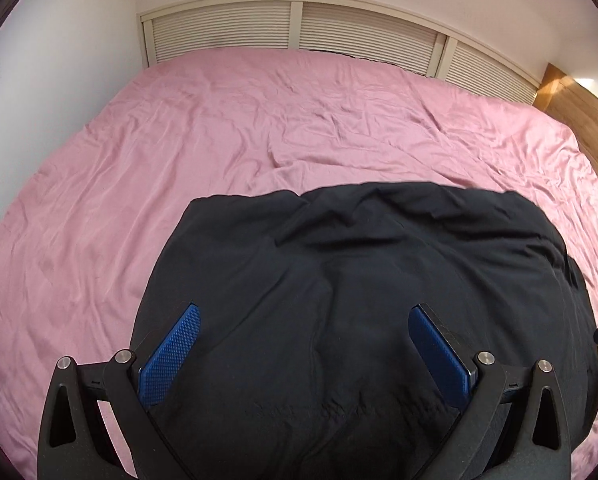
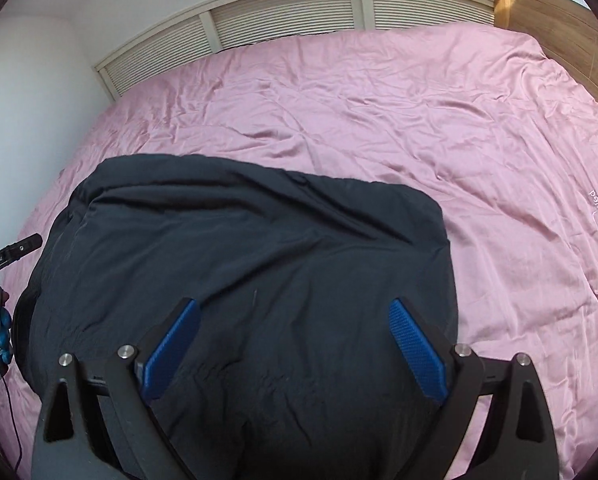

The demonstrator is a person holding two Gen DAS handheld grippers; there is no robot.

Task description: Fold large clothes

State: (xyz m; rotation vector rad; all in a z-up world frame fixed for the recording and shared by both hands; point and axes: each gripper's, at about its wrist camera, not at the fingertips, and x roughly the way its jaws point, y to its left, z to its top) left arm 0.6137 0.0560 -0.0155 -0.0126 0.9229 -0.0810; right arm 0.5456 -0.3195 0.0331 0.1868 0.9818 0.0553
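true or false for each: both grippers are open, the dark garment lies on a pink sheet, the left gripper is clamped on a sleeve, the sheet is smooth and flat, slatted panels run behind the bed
1. Both grippers are open. True: the left gripper and the right gripper both stand with jaws wide apart.
2. The dark garment lies on a pink sheet. True.
3. The left gripper is clamped on a sleeve. False: it holds nothing.
4. The sheet is smooth and flat. False: it is wrinkled all over.
5. Slatted panels run behind the bed. True.
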